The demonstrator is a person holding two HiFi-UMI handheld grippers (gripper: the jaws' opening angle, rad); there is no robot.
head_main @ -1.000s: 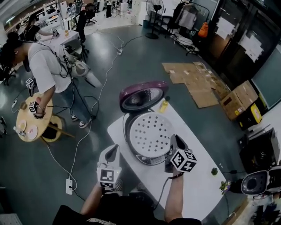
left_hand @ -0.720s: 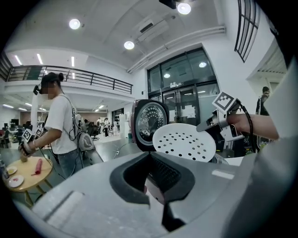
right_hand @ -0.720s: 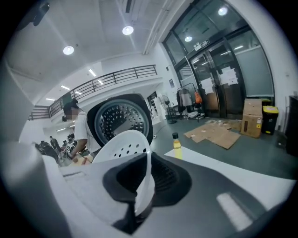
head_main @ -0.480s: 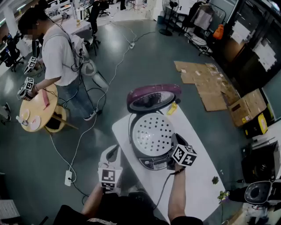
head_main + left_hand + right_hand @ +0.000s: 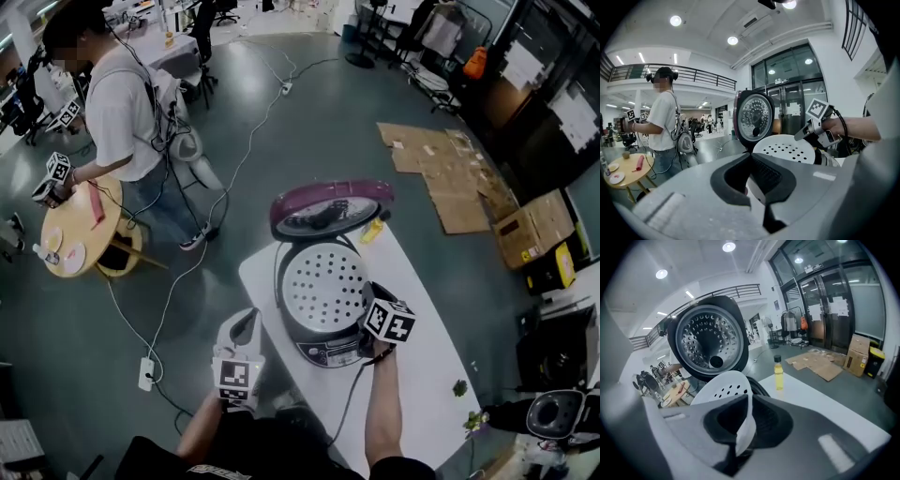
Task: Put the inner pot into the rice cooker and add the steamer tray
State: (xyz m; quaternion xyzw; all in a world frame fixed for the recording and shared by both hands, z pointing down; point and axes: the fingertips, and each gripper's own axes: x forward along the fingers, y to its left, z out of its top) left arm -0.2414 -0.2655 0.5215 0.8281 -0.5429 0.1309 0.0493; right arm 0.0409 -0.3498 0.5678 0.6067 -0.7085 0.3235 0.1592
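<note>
The white steamer tray [image 5: 323, 286] with its many holes lies over the mouth of the rice cooker [image 5: 326, 349], whose purple lid [image 5: 328, 208] stands open behind it. My right gripper [image 5: 369, 298] is shut on the tray's near right rim; the right gripper view shows that rim [image 5: 724, 386] pinched between the pads [image 5: 764, 416]. The tray hides whatever is inside the cooker. My left gripper [image 5: 242, 323] hangs off the table's left edge, shut and empty, with the tray [image 5: 787, 149] and lid [image 5: 754, 117] ahead of it.
A yellow bottle [image 5: 372, 228] stands on the white table [image 5: 427, 375] just right of the lid. A person [image 5: 122, 103] works at a round wooden table [image 5: 80, 234] to the left. Cables and a power strip [image 5: 145, 373] lie on the floor; flattened cardboard [image 5: 441, 178] lies beyond.
My right gripper has come down and slightly left with the tray, which now sits lower on the cooker. The left gripper has barely shifted. The person in the background has moved.
</note>
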